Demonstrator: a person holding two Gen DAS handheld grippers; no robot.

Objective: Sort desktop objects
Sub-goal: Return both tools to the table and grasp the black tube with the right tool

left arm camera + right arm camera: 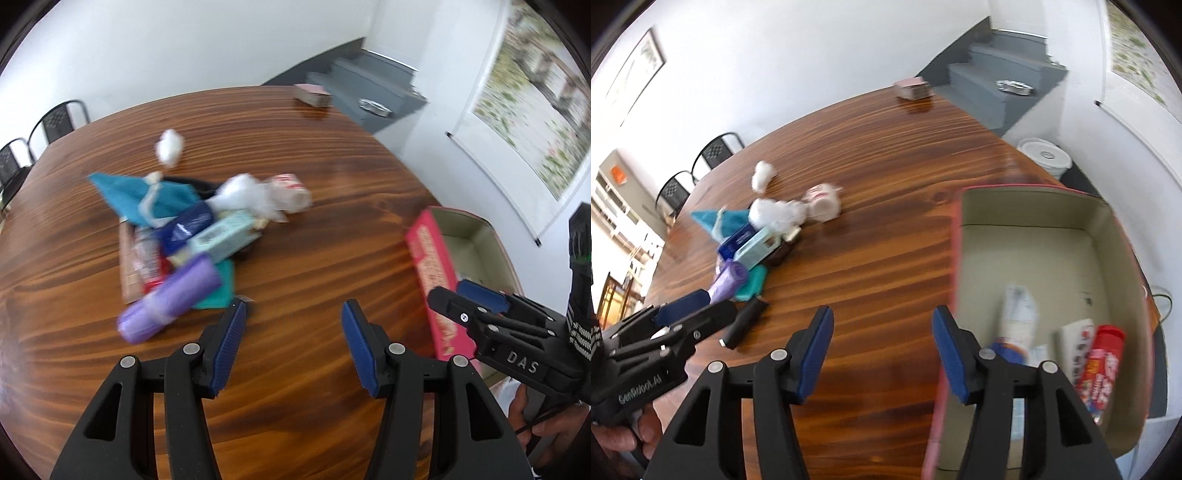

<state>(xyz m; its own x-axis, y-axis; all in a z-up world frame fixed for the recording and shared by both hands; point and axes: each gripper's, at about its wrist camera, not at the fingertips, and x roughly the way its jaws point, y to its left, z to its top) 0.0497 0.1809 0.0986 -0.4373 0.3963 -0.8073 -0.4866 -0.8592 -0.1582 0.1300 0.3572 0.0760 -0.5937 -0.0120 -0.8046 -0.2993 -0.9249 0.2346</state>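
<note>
Both grippers hang over the wooden table (295, 369) with jaws apart and nothing between the pads. The left gripper (293, 314) sits nearest the purple roll (170, 299); the right gripper (882, 317) straddles the pink box's (955, 258) near wall. Beyond the roll, the clutter pile (207, 225) lies on the table.

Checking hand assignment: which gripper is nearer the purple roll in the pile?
Left. The left gripper hangs open just beside the purple roll; the right gripper is farther off, by the pink cardboard box.
</note>
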